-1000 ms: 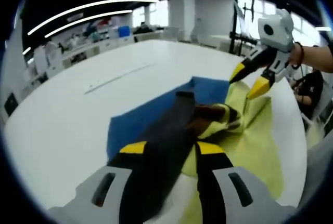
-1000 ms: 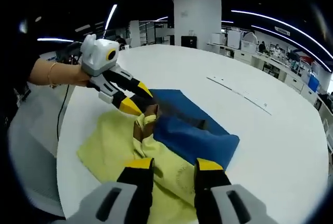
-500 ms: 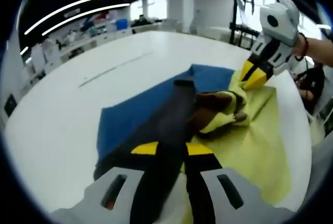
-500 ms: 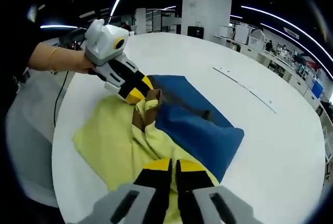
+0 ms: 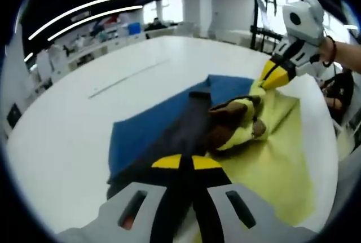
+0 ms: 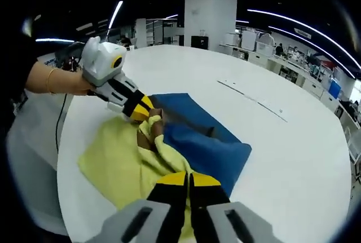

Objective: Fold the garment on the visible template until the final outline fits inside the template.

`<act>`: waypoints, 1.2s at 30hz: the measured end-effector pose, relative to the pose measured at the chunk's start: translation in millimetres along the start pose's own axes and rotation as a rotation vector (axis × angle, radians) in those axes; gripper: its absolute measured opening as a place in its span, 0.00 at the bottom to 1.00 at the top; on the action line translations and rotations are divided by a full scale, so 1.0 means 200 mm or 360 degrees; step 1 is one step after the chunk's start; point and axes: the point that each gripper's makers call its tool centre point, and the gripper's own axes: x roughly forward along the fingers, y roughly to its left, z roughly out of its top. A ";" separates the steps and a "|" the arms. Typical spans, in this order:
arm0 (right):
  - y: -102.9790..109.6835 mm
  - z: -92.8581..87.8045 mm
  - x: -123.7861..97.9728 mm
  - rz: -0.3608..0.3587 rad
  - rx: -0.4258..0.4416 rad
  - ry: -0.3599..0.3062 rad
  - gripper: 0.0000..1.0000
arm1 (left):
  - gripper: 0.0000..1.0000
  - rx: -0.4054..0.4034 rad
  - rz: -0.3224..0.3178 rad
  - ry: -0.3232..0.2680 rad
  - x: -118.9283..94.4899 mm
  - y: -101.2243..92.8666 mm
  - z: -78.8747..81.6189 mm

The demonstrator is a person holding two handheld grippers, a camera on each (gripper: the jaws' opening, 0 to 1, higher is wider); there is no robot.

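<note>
Now yellow garment (image 6: 121, 164) pinched by left claw (image 5: 186, 164), right claw (image 6: 181, 181), blue template (image 6: 208, 144) alongside.

Your right gripper (image 6: 189, 180) comes up from the near edge with its two yellow tips pressed together on the yellow garment (image 6: 121, 161). Your left gripper (image 6: 148, 112) reaches in from the left, and its tips are closed on the far end of that same cloth. The garment lies partly on a blue template (image 6: 206, 144). Both sit on a big white table (image 6: 293, 158). A brown patch shows in the bunched cloth.
</note>
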 end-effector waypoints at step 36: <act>-0.28 -0.05 -0.29 -0.0434 0.0491 -0.0106 0.00 | 0.00 -0.0221 0.0439 -0.0206 -0.59 0.33 0.02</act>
